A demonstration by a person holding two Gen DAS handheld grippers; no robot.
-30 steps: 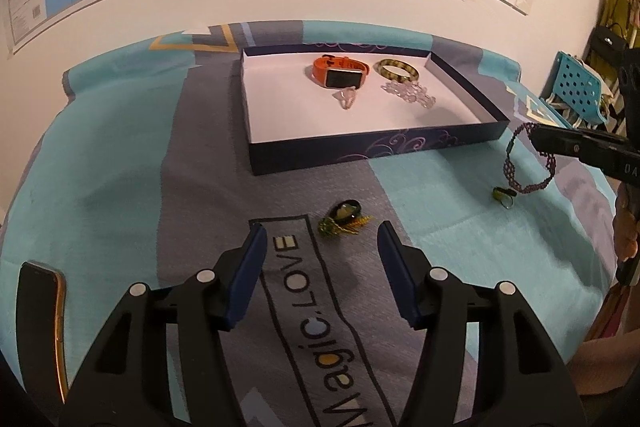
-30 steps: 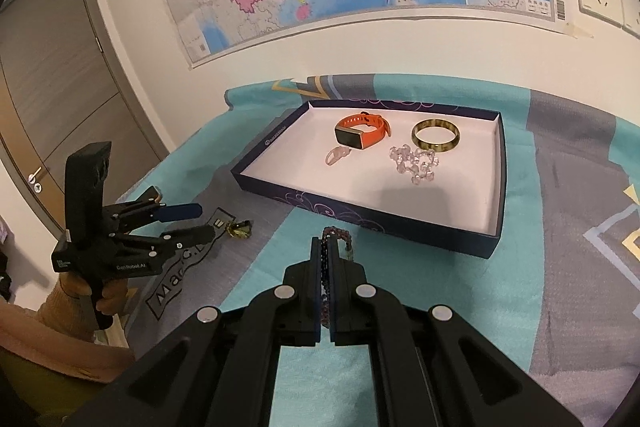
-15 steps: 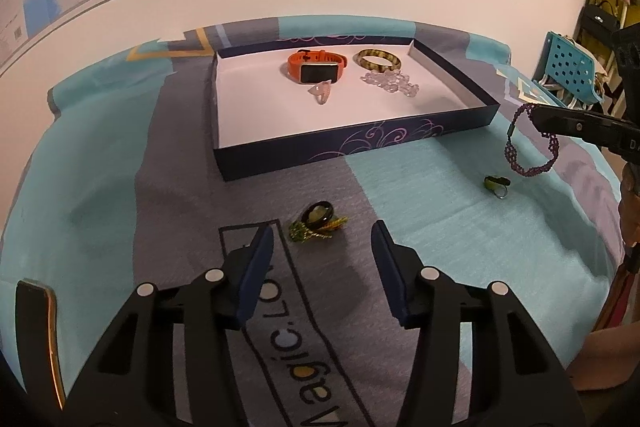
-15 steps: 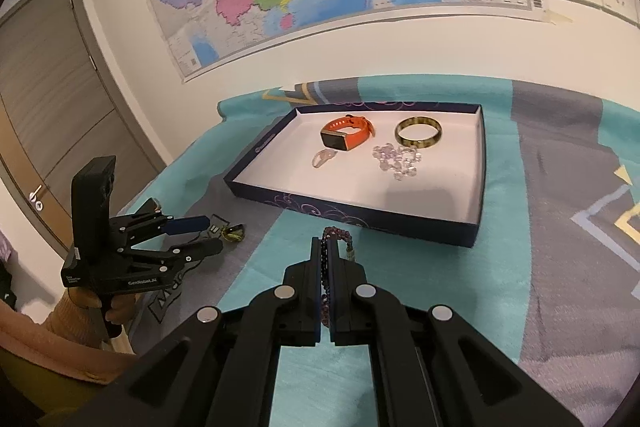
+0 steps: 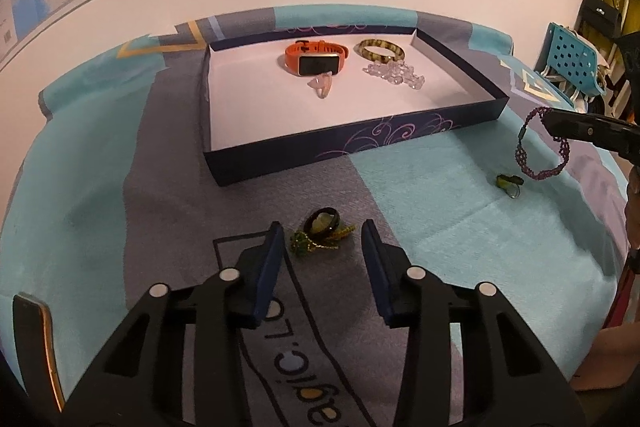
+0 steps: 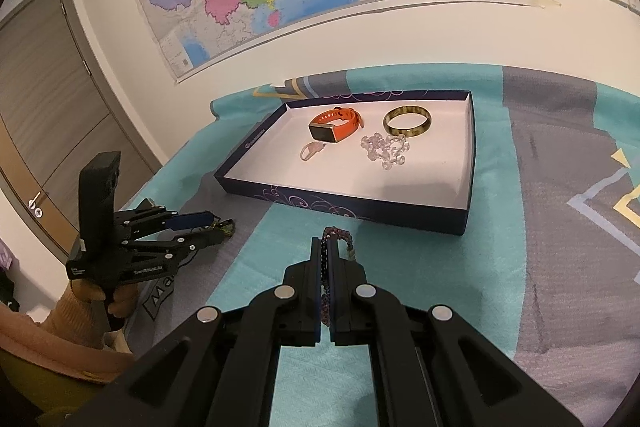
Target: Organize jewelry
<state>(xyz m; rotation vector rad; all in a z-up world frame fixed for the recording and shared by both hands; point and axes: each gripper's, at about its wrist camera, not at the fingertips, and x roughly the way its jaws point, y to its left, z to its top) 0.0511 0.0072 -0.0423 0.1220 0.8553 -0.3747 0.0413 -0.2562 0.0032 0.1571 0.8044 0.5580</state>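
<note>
A black ring lying on a green-and-gold brooch (image 5: 321,231) rests on the grey stripe of the bedspread. My left gripper (image 5: 322,241) hangs just over it, its blue-padded jaws closing on either side of the piece without touching it. My right gripper (image 6: 329,247) is shut on a purple beaded bracelet (image 6: 341,231), held above the bedspread in front of the dark blue tray (image 6: 344,205). From the left wrist view the bracelet (image 5: 541,151) dangles from that gripper (image 5: 560,125). The tray (image 5: 360,151) holds an orange smart band (image 5: 316,61), a mottled bangle (image 5: 380,51), clear crystal beads (image 5: 394,73) and a small pink piece (image 5: 320,87).
A small green ring (image 5: 509,183) lies on the teal cloth under the hanging bracelet. A dark object with an orange edge (image 5: 32,339) lies at the lower left. A blue perforated chair (image 5: 572,59) stands at the right; a map-covered wall runs behind the bed.
My left gripper has come closer to the ring and brooch, and its jaws have narrowed around them. The right gripper keeps the bracelet pinched in about the same place.
</note>
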